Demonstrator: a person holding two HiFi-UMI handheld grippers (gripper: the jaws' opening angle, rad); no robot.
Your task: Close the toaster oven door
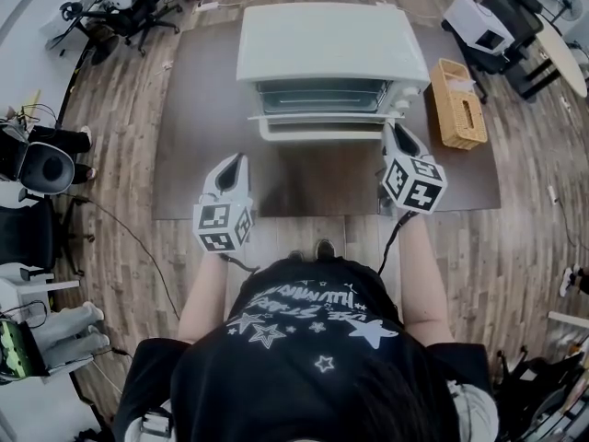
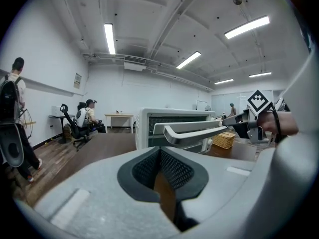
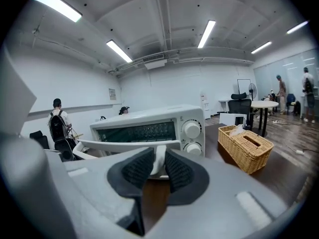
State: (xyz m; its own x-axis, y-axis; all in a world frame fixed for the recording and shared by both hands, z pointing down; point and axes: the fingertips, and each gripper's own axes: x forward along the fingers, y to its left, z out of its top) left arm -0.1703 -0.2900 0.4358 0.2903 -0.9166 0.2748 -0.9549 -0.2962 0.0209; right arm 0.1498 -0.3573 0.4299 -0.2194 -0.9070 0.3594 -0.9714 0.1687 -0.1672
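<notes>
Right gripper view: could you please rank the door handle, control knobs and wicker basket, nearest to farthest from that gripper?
1. Door handle, in the right gripper, centre.
2. Control knobs, behind, right of centre.
3. Wicker basket, far right.

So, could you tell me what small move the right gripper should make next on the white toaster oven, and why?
Probably swing the white bar handle up and in toward the white toaster oven: the right gripper clamps the handle's right end, and the glass door tilts partly open.
</notes>
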